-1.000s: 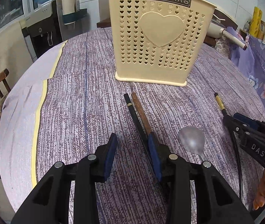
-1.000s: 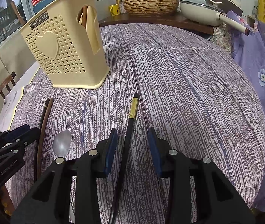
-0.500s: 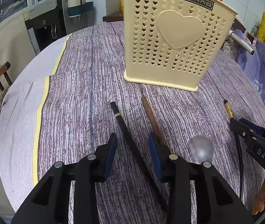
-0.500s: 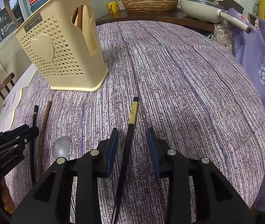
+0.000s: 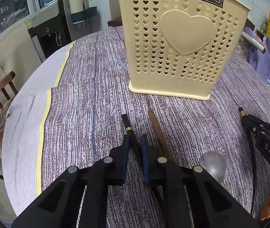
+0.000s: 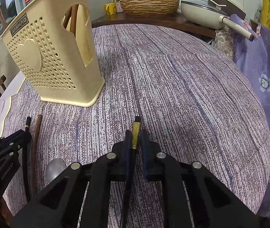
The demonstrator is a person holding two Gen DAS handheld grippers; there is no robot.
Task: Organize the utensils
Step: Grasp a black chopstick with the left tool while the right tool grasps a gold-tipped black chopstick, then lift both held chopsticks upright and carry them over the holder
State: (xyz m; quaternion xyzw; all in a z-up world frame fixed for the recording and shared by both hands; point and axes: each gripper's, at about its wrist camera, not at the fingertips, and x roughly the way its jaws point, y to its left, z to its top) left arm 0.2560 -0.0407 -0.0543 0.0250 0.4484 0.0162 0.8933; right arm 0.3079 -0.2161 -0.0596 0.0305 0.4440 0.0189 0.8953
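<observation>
Left tongs (image 5: 134, 148) were narrowed onto a black chopstick w/ thin gold ring (image 5: 127, 125), low centre of left wrist view; blue pads touched it on both sides, tip poking out ahead. Just right of it lay a brown wooden chopstick (image 5: 156, 128) on the purple-streaked table (image 5: 89, 98). A steel spoon bowl (image 5: 213, 164) sat lower right, near the other tool.

Right tongs (image 6: 135, 142) were pinched on a black chopstick w/ gold-banded end (image 6: 136, 133), centre of right wrist view, shaft running back under the tool.

The cream plastic utensil holder w/ heart-shaped holes (image 5: 182, 43) stood upright upper centre, apart from both chopsticks; brown sticks already showed inside (image 6: 74, 17). A woven basket (image 6: 149, 3) and a cream pan (image 6: 201, 13) were at top, on a dark counter beyond the table.
</observation>
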